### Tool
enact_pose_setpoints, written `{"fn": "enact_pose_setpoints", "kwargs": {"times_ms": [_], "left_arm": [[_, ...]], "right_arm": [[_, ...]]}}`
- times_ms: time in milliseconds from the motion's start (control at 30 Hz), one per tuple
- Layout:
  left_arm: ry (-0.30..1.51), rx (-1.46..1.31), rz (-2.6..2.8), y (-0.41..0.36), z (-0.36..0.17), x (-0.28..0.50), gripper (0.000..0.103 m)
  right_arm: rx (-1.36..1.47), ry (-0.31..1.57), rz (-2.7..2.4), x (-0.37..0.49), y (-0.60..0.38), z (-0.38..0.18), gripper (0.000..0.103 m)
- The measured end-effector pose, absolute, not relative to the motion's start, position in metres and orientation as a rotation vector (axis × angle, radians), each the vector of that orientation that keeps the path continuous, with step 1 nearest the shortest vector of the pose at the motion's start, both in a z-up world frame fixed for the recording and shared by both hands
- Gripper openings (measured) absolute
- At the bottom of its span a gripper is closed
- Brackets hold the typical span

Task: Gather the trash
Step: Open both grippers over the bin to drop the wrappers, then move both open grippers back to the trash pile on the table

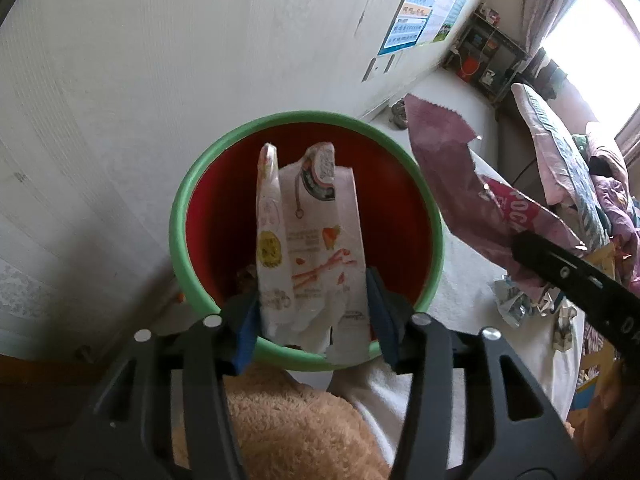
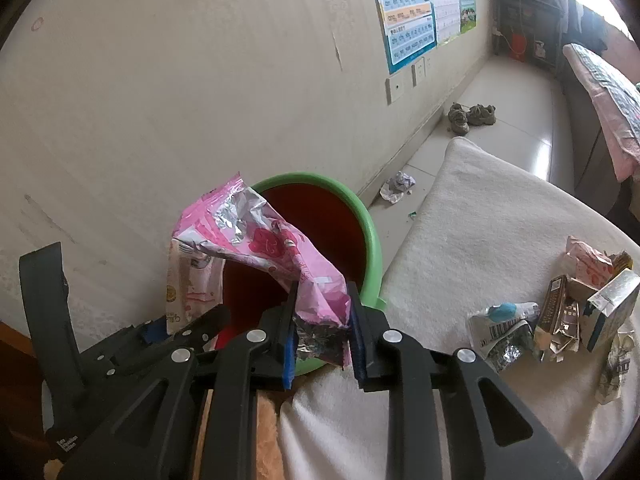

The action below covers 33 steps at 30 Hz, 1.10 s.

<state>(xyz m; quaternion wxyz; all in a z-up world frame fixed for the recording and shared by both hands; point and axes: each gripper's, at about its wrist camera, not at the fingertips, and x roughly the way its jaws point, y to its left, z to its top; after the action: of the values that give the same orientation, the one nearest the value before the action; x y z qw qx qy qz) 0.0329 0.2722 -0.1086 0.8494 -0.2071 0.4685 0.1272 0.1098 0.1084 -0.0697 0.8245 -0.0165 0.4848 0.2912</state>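
A pale wall (image 2: 200,80) backs a bed under a white blanket (image 2: 500,240). Against the wall stands a red bin with a green rim (image 1: 176,216). The left claw (image 1: 316,320) holds a white printed wrapper (image 1: 316,240) over the bin's mouth. The right claw (image 2: 320,332) grips a pink foil wrapper (image 2: 272,248) at the rim. More litter (image 2: 560,320) lies on the blanket, and one crumpled scrap (image 2: 398,186) on the floor.
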Motion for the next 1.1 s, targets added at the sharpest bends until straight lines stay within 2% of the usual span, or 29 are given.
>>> {"fn": "enact_pose_setpoints", "kwargs": {"times_ms": [33,67,233,600,867,967,1100], "left_arm": [[0.99,-0.442,0.276,0.273,-0.109,0.033,0.06],[0.984,-0.46,0.283,0.275,-0.109,0.031,0.064],[0.975,-0.471,0.309,0.278,-0.107,0.029,0.076],[1.004,-0.397,0.276,0.25,-0.102,0.031,0.076],[1.014,-0.287,0.174,0.191,-0.092,0.045,0.076],[1.02,-0.257,0.133,0.168,-0.091,0.05,0.076],[1.034,-0.206,0.074,0.135,-0.089,0.055,0.076]], "right_arm": [[-0.031,1.032,0.619,0.11,0.108,-0.07,0.029],[-0.026,1.032,0.621,0.11,0.107,-0.069,0.032],[0.003,1.025,0.628,0.11,0.102,-0.067,0.044],[0.123,1.02,0.583,0.111,0.04,-0.05,0.046],[0.328,1.018,0.387,0.103,-0.109,-0.031,0.05],[0.462,1.03,0.28,0.103,-0.176,-0.034,0.051],[0.499,1.053,0.145,0.109,-0.231,-0.05,0.054]]}}
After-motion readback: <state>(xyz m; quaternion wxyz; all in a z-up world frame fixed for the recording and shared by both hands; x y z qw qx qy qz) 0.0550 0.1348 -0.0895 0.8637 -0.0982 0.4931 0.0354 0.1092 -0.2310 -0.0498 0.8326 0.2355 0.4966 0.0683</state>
